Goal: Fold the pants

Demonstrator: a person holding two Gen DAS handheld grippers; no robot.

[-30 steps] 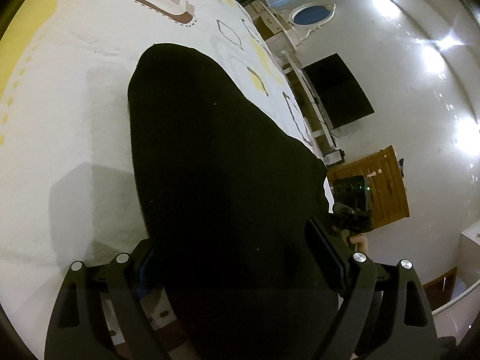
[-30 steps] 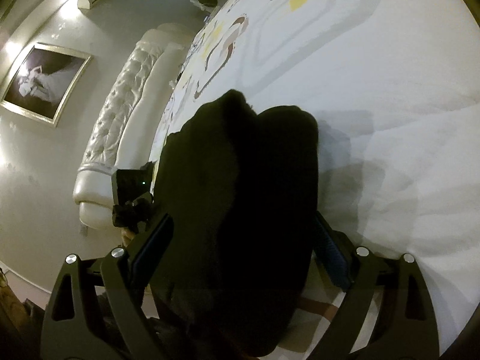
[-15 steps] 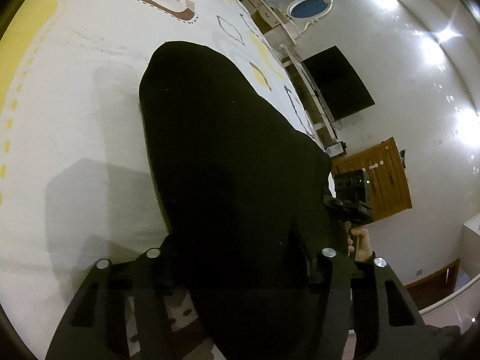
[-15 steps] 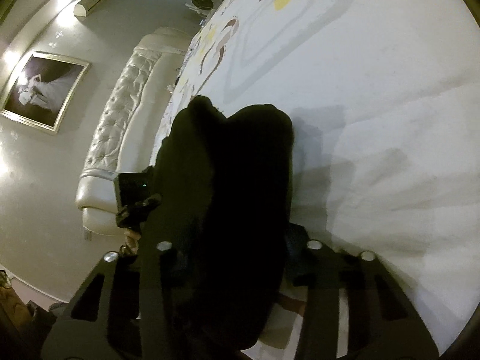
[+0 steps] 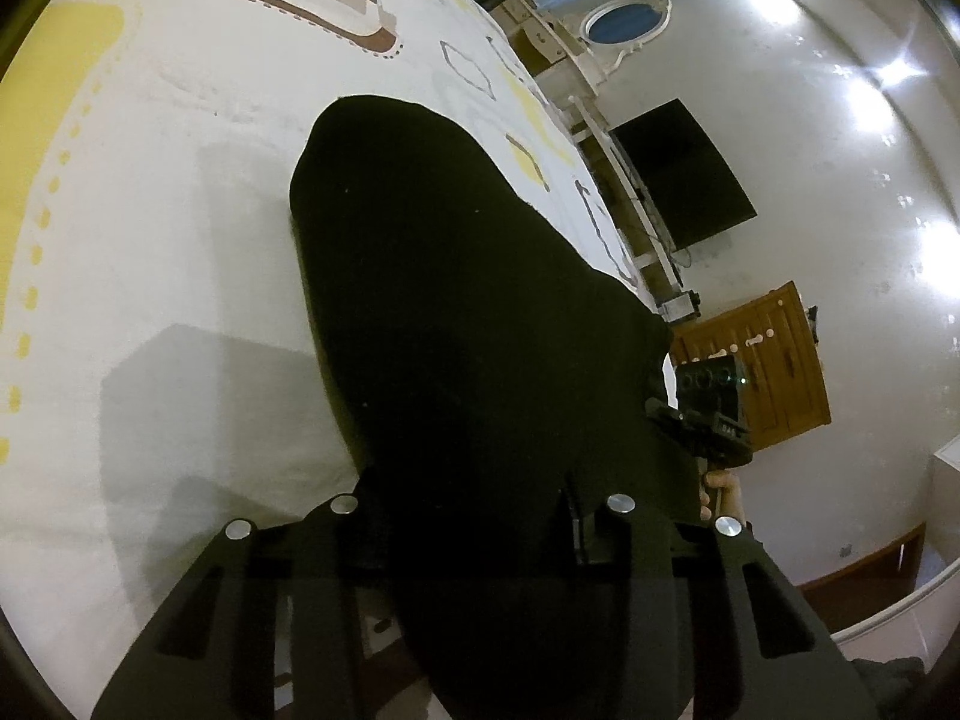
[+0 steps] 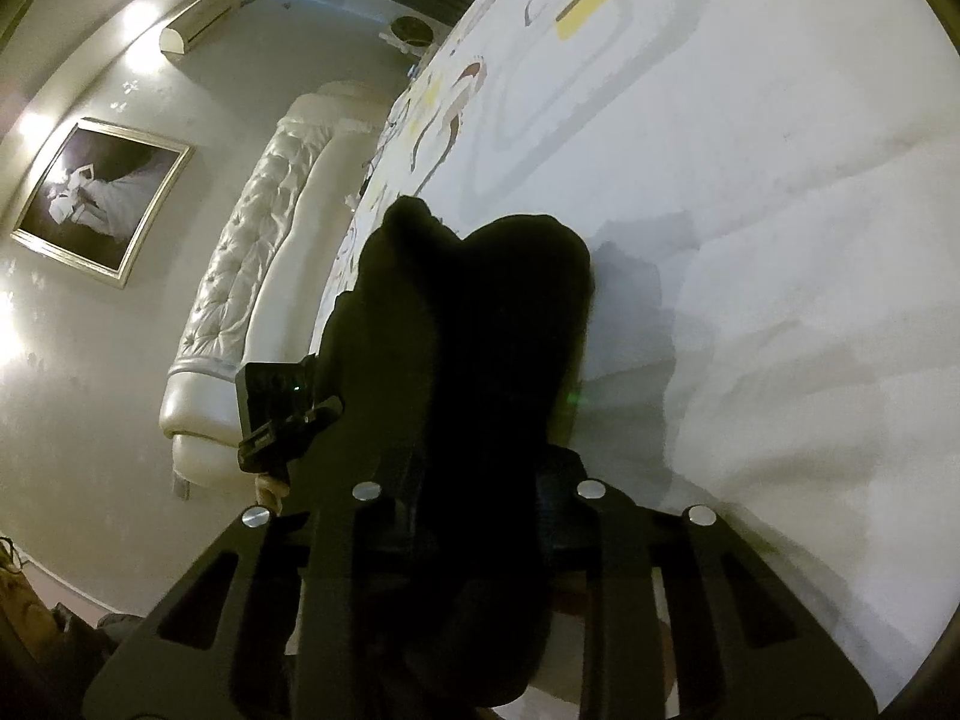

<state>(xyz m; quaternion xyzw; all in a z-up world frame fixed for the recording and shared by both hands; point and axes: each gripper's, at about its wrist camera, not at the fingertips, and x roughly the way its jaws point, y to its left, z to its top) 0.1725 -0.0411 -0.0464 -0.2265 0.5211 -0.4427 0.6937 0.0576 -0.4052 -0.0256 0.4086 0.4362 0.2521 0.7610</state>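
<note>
Left wrist view: left gripper (image 5: 468, 531) clenched on matte black pants (image 5: 456, 312), fabric bunched between the jaws and draping forward over a white patterned bedsheet (image 5: 150, 240); wall TV (image 5: 684, 174) and wooden cabinet (image 5: 762, 372) beyond. Right wrist view: right gripper (image 6: 477, 501) likewise clamped on the pants (image 6: 474, 324); tufted headboard (image 6: 252, 276) and framed picture (image 6: 99, 201) appear only here.

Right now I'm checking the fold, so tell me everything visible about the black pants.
The black pants look like soft, matte, plain cloth, in a long rounded shape on the white patterned bedspread. The left gripper and right gripper are each shut on the near end. The right wrist view shows two rounded lobes at the far end.
</note>
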